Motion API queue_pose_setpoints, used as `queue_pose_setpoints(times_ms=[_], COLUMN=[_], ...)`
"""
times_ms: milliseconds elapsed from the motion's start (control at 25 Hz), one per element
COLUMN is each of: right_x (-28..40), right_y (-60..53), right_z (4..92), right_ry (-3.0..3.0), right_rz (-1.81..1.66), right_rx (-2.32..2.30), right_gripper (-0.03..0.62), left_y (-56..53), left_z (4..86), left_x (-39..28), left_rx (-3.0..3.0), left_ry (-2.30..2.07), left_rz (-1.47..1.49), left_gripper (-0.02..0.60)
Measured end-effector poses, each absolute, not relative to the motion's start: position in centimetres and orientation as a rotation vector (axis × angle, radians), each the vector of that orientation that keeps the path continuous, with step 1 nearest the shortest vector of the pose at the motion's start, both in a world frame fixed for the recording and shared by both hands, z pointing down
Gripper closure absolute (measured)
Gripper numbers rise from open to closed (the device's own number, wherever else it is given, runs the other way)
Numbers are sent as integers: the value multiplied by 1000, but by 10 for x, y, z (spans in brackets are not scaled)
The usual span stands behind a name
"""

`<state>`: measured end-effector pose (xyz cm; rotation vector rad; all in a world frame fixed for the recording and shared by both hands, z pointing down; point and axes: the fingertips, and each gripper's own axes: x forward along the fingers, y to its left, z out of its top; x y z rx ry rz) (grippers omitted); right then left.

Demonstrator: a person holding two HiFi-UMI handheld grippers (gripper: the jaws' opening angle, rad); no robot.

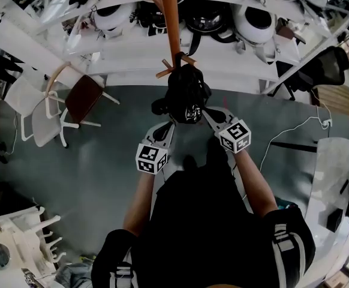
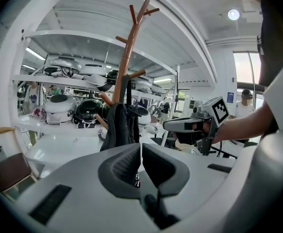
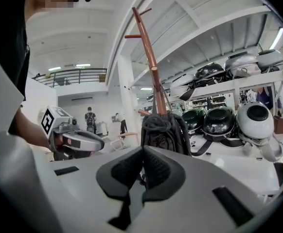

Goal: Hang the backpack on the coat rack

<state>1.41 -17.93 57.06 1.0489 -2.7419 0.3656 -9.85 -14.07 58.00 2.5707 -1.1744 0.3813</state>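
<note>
The backpack [image 1: 186, 95] hangs on a low peg of the rack [image 1: 171, 23]. Just before it, the left gripper [image 2: 140, 161] and right gripper [image 3: 142, 166] have their jaws closed together, holding nothing.

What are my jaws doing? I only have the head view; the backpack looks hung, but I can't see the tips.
Observer: The left gripper has its jaws shut together, with nothing between them.
Operator: And the right?
Observer: The right gripper is shut and empty too.
Operator: Is the backpack free of them?
Observer: Yes. The backpack hangs against the coat rack pole, beyond both sets of tips.
</note>
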Motion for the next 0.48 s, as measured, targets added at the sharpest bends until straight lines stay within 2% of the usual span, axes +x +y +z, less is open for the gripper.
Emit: queue_pose_setpoints(times_ms=[480], right_x=[10], right_y=[-175], right_z=[579], right_ry=[-2708], right_rz=[392], right_rx=[1072], right_gripper=[579], left_y=[-138], left_z=[583], left_x=[-107], left_rx=[2541], left_ry=[-1189], left_rz=[367], left_gripper=[551])
